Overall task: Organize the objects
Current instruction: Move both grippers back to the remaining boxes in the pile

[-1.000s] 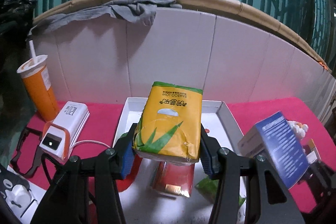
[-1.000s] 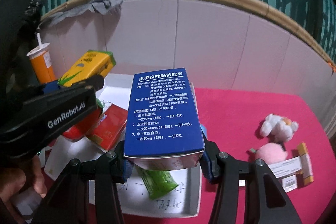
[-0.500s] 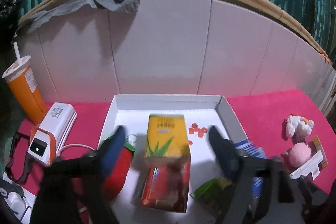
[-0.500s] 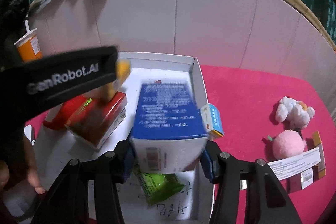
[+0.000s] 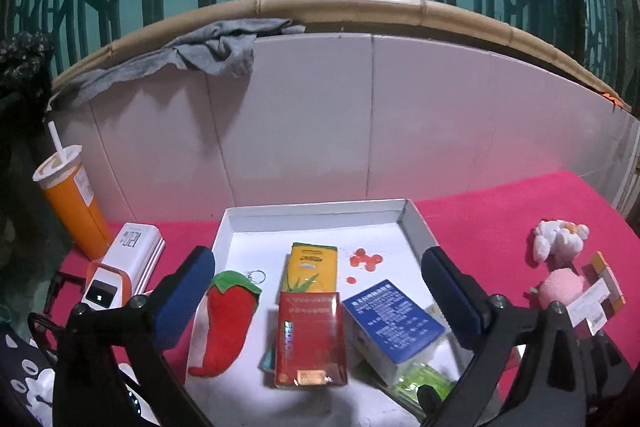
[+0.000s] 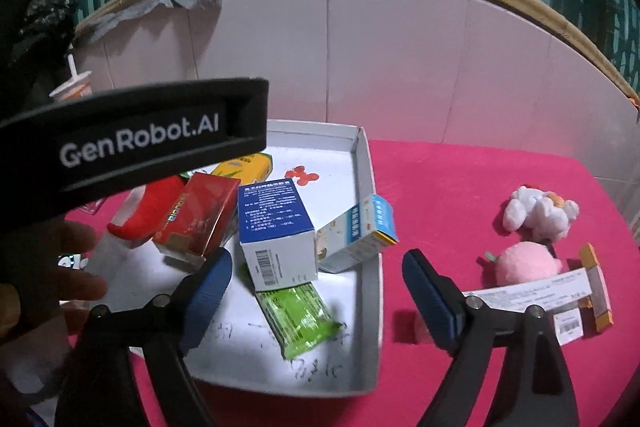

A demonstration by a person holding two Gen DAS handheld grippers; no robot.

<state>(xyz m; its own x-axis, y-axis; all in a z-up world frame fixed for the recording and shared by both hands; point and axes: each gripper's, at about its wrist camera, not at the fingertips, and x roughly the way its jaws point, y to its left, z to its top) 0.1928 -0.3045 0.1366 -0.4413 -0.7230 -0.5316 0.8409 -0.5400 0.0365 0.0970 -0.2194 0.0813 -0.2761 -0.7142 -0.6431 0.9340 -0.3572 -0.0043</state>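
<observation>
A white tray (image 5: 316, 215) on the pink table holds a yellow tissue pack (image 5: 310, 265), a red box (image 5: 310, 335), a red chili plush (image 5: 226, 323), a blue medicine box (image 5: 394, 319) and a green packet (image 6: 298, 309). My left gripper (image 5: 320, 303) is open and empty above the tray. My right gripper (image 6: 320, 299) is open and empty over the tray's front right, just in front of the blue box (image 6: 276, 227). A small blue-and-white box (image 6: 360, 231) leans on the tray's right wall.
Right of the tray lie a white plush (image 6: 538, 213), a pink plush (image 6: 524, 265) and flat cartons (image 6: 560, 301). Left of it stand an orange cup (image 5: 70, 199) and a white power bank (image 5: 120, 267). A white tiled wall rises behind.
Both grippers opened. The yellow tissue pack left my left gripper and lies in the tray. The blue box left my right gripper and sits in the tray. Both grippers drew back.
</observation>
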